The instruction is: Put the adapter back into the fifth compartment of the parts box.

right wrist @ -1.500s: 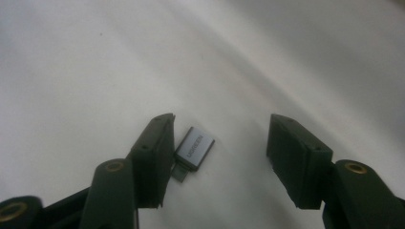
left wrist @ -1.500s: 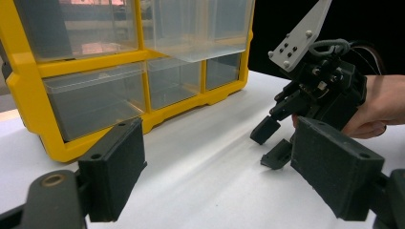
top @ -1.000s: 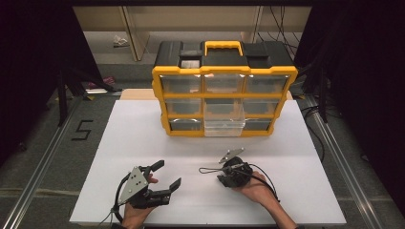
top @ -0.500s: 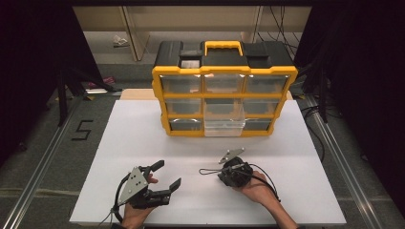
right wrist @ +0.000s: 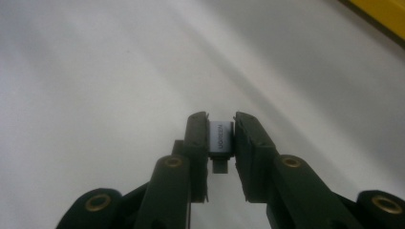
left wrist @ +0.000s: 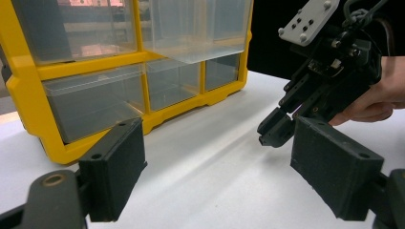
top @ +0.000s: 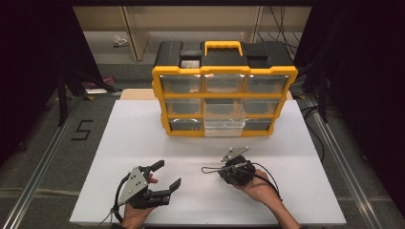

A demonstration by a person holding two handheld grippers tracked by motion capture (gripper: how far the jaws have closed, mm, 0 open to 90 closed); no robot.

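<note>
My right gripper (right wrist: 222, 129) is shut on a small grey adapter (right wrist: 221, 138) with a dark plug end, held just above the white table. In the high view this right gripper (top: 223, 172) sits right of centre near the front, in a person's hand. The left gripper (top: 167, 175) rests front left, open, with nothing between its fingers. Its own view has its jaws (left wrist: 224, 167) wide apart, and the right gripper (left wrist: 273, 134) hangs beyond them with its tips pointing down and left.
A yellow and black organizer (top: 224, 71) with clear drawers stands at the back of the white tabletop (top: 143, 138). Its bottom middle drawer (top: 223, 126) is pulled out toward me. Dark floor and metal rails flank the table.
</note>
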